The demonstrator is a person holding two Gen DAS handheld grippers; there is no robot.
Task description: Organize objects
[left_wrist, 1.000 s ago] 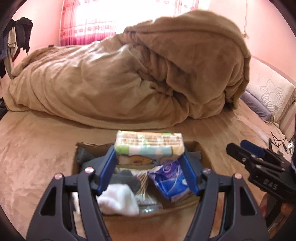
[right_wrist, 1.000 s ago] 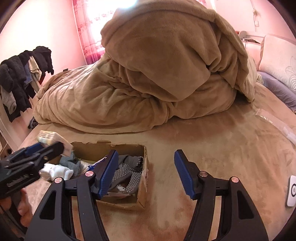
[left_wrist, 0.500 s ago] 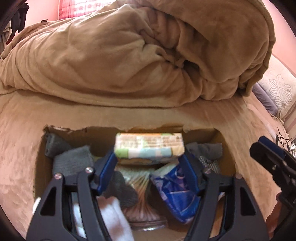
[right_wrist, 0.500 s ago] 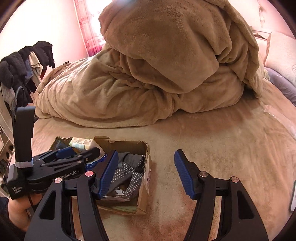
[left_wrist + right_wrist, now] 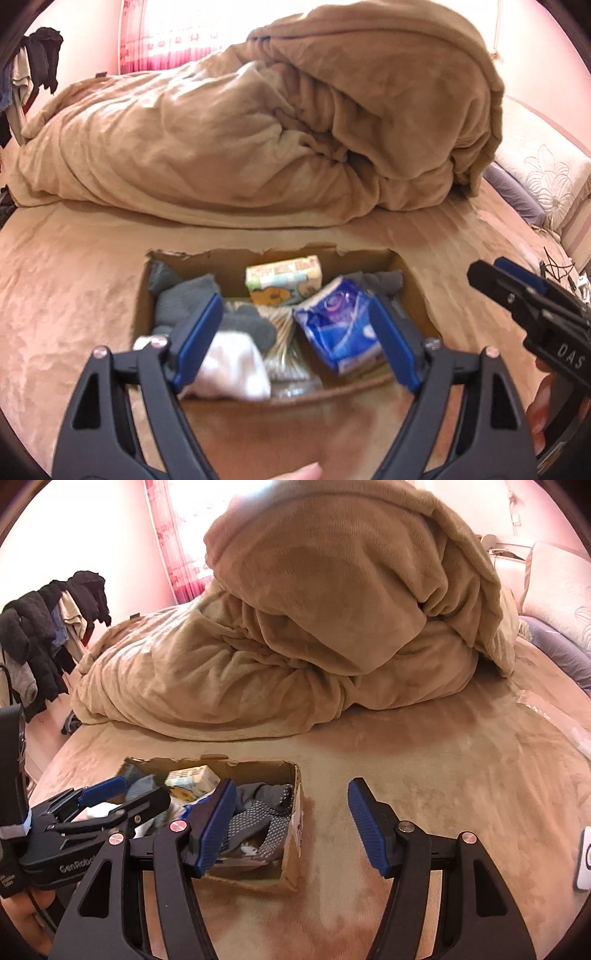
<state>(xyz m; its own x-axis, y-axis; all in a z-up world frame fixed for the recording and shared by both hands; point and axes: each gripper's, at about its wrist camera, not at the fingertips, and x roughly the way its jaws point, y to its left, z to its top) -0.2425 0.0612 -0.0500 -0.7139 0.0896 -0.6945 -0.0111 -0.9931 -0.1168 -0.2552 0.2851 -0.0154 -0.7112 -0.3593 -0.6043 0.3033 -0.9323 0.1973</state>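
Note:
An open cardboard box (image 5: 413, 291) sits on the bed. A small tissue pack with cartoon print (image 5: 284, 282) leans against the box's far wall among grey socks (image 5: 186, 299), a white sock (image 5: 232, 365), a blue packet (image 5: 341, 325) and cotton swabs. My left gripper (image 5: 295, 339) is open and empty above the box's near side. My right gripper (image 5: 291, 823) is open and empty over the bed just right of the box (image 5: 293, 812). The tissue pack (image 5: 192, 777) and the left gripper (image 5: 122, 799) also show in the right wrist view.
A heaped tan duvet (image 5: 280, 125) fills the bed behind the box. Pillows (image 5: 543, 181) lie at the right. Clothes hang on a rack (image 5: 44, 635) at the left. A white device (image 5: 585, 856) lies on the bed at the far right.
My left gripper opened and let go of the tissue pack, which now rests in the box. The left gripper drew back. The right gripper stayed about where it was.

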